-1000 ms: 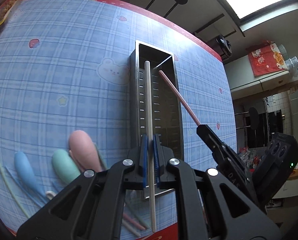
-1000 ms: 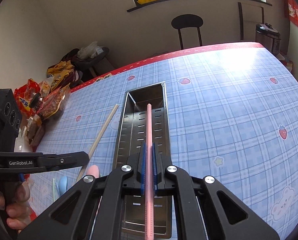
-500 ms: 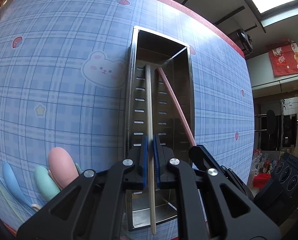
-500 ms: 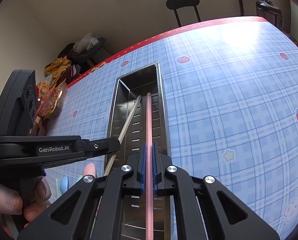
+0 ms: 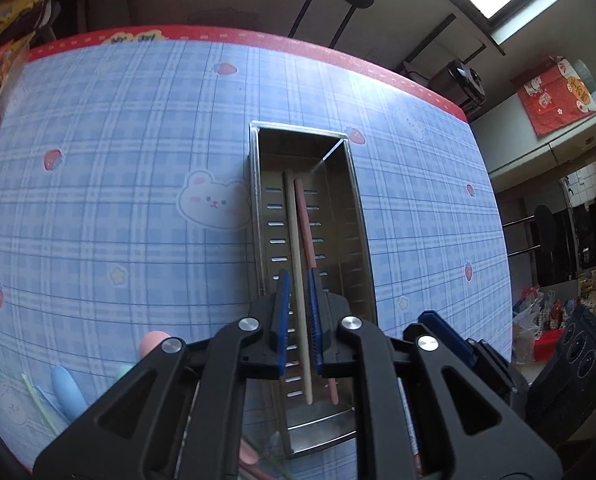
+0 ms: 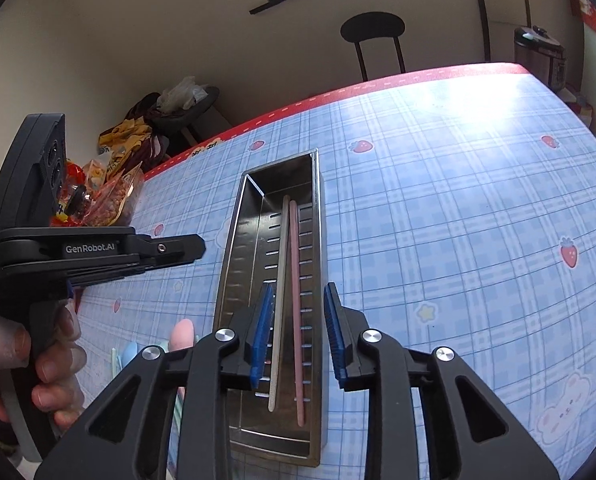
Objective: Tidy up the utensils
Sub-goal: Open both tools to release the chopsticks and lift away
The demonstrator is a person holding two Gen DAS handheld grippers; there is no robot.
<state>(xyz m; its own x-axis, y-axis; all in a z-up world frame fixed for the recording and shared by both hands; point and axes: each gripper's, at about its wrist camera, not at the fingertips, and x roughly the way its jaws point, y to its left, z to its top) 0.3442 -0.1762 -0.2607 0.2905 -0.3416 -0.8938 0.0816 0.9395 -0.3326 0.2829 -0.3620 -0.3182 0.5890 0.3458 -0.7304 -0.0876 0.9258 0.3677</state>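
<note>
A steel tray (image 5: 360, 240) with slotted floor lies lengthwise on the blue plaid tablecloth (image 5: 118, 200), running from 6 toward 12 o'clock in both wrist views. Two chopsticks lie side by side on its floor: a cream chopstick (image 5: 296, 264) and, touching it on the right at the far end, a pink chopstick (image 5: 304, 220). The left gripper (image 5: 298, 320) hangs over the near half of the tray; its jaws have just been opening and stand slightly apart, the cream chopstick seen in the gap with the blue pads (image 5: 282, 312) clear of it. The right gripper (image 6: 298, 332) is also above the tray, jaws just opened and well apart, both chopsticks showing between them, neither pad pressing. In the right view a hand (image 6: 30, 364) at 8 o'clock holds the left gripper. At 7 o'clock in the left view, pastel spoons (image 5: 68, 392) lie on the cloth beside the tray. A black stool (image 6: 372, 36) stands beyond the table at 12 o'clock.
</note>
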